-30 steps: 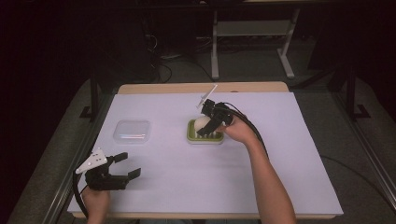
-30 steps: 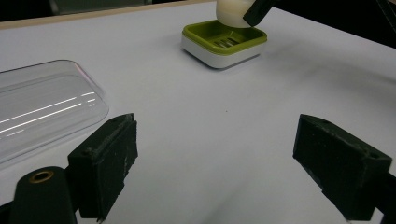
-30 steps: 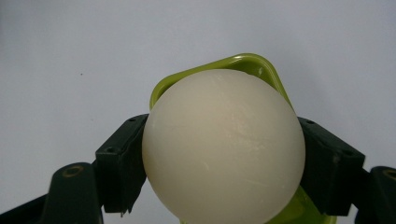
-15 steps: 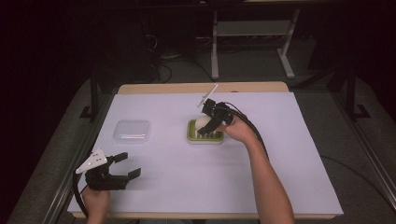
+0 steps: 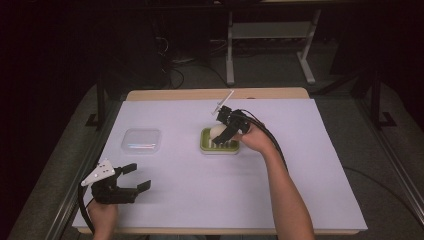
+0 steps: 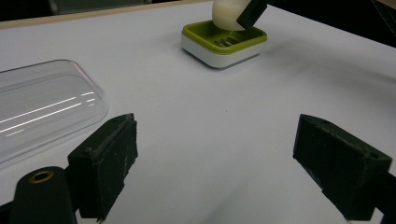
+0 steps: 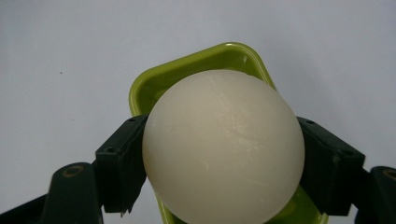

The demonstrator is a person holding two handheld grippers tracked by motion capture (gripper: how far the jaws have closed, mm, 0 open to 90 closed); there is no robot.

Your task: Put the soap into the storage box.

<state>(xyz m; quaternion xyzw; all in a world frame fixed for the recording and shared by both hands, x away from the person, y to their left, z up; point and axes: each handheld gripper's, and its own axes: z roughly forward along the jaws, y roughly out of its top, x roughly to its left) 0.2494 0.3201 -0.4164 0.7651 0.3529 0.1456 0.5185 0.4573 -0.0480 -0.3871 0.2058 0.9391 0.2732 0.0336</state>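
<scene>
A cream-white round soap is clamped between the jaws of my right gripper, just over a green and white soap dish at the table's middle. In the right gripper view the green dish lies right under the soap. Whether the soap touches the dish I cannot tell. My left gripper is open near the front left of the table, with nothing between its jaws. The left gripper view shows the dish and the soap farther off.
A clear plastic lid lies flat on the white table cover, left of the dish; the lid sits close to the left gripper. The table's wooden far edge and dark floor with cables lie beyond.
The right gripper with the soap has shifted only slightly over the dish. The left gripper has stayed where it was.
</scene>
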